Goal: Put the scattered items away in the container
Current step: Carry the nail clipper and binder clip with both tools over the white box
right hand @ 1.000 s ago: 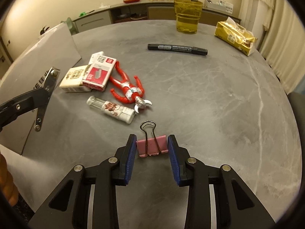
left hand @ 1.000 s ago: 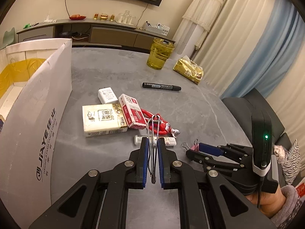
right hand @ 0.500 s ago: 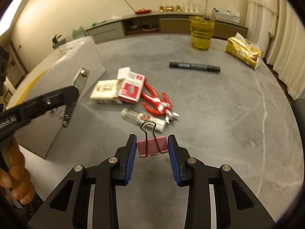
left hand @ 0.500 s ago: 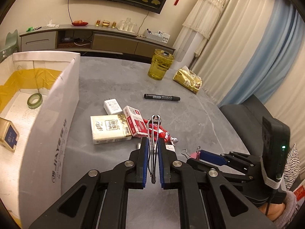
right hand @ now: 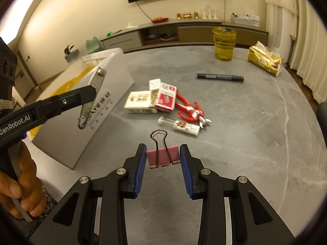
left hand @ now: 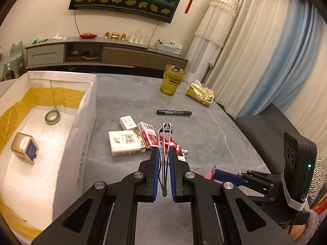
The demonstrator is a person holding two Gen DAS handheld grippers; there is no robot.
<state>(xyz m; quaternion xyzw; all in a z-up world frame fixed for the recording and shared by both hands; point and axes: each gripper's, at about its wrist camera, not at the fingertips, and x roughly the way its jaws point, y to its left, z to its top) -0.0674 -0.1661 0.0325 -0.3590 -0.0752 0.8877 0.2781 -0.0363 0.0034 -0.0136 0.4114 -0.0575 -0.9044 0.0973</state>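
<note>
My left gripper [left hand: 163, 153] is shut on a metal nail clipper [left hand: 165, 140], held above the table beside the white cardboard box [left hand: 81, 122]. From the right wrist view that nail clipper [right hand: 92, 96] hangs in front of the box wall [right hand: 110, 102]. My right gripper [right hand: 163, 155] is shut on a pink binder clip [right hand: 162, 156], lifted off the table. On the grey table lie a cream packet [left hand: 125, 143], a red-white box [left hand: 148, 134], a white charger [left hand: 127, 122], a red toy figure [right hand: 189, 110], a small vial [right hand: 181, 126] and a black marker [left hand: 173, 113].
Inside the box lie a green tape roll [left hand: 52, 117] and a gold-blue tin [left hand: 25, 148]. A yellow glass [left hand: 171, 80] and a gold packet [left hand: 200, 94] stand at the table's far side. A dark chair [left hand: 265, 126] is at the right edge. A hand [right hand: 22, 194] grips the left tool.
Both grippers have risen with their loads, so the box interior has come into the left wrist view. The table items have not moved.
</note>
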